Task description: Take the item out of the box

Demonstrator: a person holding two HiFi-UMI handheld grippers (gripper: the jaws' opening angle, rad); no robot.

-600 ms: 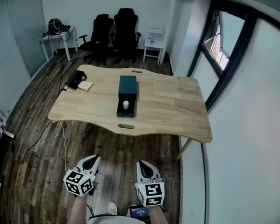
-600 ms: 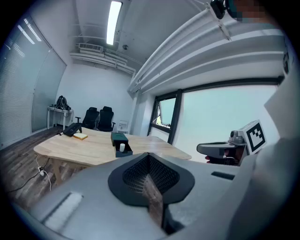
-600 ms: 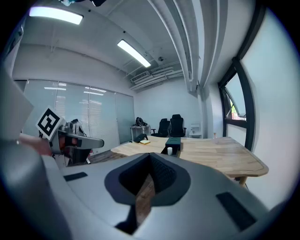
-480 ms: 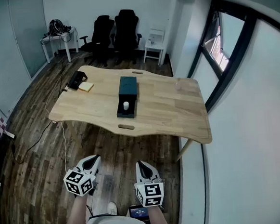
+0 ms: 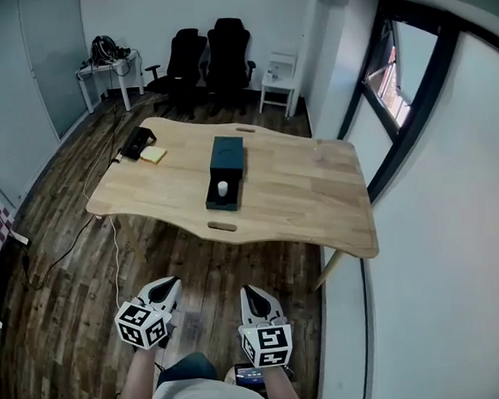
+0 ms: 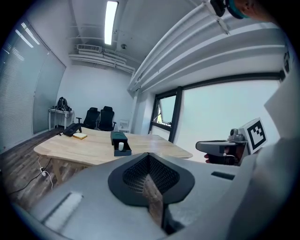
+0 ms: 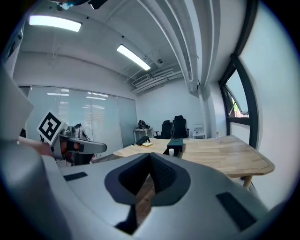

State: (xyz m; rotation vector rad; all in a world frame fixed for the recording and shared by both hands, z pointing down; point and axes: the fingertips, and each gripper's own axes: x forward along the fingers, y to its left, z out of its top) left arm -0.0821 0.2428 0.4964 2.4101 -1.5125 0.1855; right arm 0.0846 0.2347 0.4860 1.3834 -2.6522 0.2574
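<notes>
Head view: the box lies lengthwise away from the person on the table, the white item in its open near end, bare wood either side. Left gripper view: the left gripper is closed, empty, short of the table. Right gripper view: the right gripper is likewise closed, empty

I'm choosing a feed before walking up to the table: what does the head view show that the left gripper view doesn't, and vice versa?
Only the head view: the left gripper from above with its marker cube, and the table's cut-out slot. Only the left gripper view: the ceiling light, and that gripper's jaws shut together, nothing between them. Both: the right gripper, the wooden table, the dark box with the white item inside, the yellow pad, two black chairs.
</notes>
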